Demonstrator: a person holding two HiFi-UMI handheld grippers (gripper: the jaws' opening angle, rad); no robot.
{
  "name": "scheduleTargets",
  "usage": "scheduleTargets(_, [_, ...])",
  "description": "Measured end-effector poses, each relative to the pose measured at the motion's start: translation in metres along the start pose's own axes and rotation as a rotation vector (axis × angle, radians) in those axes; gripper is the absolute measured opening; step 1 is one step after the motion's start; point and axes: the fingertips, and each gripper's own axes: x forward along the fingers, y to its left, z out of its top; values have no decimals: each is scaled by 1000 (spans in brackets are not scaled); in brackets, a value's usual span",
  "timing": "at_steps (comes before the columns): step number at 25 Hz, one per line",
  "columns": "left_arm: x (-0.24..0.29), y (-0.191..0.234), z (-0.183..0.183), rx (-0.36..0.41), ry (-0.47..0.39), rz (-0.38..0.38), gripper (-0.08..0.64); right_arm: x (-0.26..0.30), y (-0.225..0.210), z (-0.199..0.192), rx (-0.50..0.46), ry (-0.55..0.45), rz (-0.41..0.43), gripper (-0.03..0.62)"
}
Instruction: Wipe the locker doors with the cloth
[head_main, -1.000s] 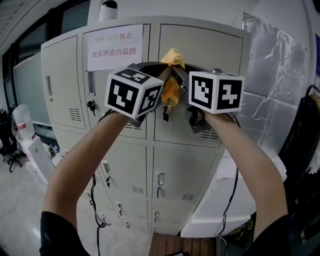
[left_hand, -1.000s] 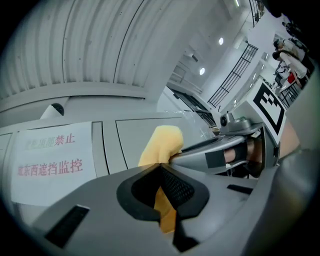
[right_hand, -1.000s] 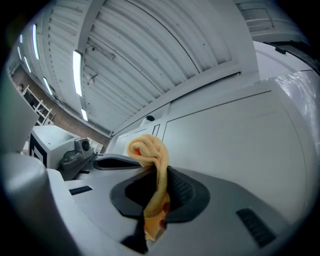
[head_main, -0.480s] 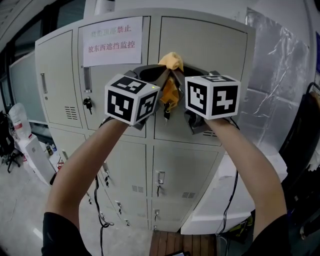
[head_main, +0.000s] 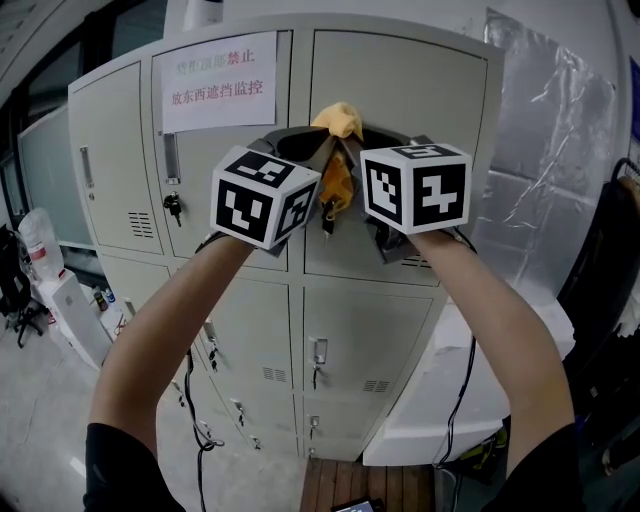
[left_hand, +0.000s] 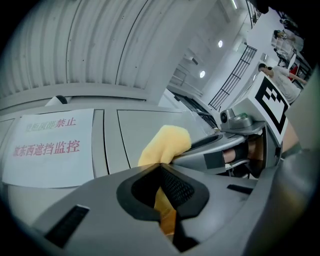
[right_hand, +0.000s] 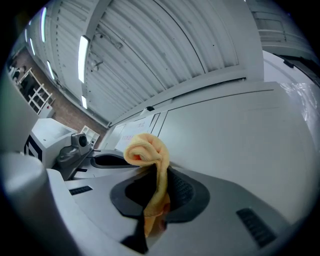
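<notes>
A yellow cloth (head_main: 338, 120) is bunched against the upper right locker door (head_main: 420, 80), with a tail hanging down between the two grippers. My left gripper (head_main: 322, 148) comes in from the left and is shut on the cloth (left_hand: 166, 141). My right gripper (head_main: 356, 142) meets it from the right, also shut on the cloth (right_hand: 145, 149). In the left gripper view the fabric runs down through the closed jaws of the left gripper (left_hand: 162, 172). The right gripper (right_hand: 158, 186) pinches a rolled end. Both marker cubes hide the jaws in the head view.
A paper notice (head_main: 218, 80) with red characters hangs on the neighbouring door. Keys (head_main: 172, 207) dangle from a lock at the left; lower doors carry more locks. Crinkled silver sheeting (head_main: 555, 180) covers the wall at the right. A white unit (head_main: 72, 310) stands left.
Both grippers and the cloth have edged slightly left along the upper door. Each gripper keeps its hold on the cloth.
</notes>
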Motion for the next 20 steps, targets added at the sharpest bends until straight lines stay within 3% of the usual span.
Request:
scheduleTargets(9, [19, -32, 1, 70, 42, -8, 18, -22, -27, -12, -5, 31, -31, 72])
scheduleTargets(20, [57, -89, 15, 43, 27, -72, 18, -67, -80, -20, 10, 36, -94, 72])
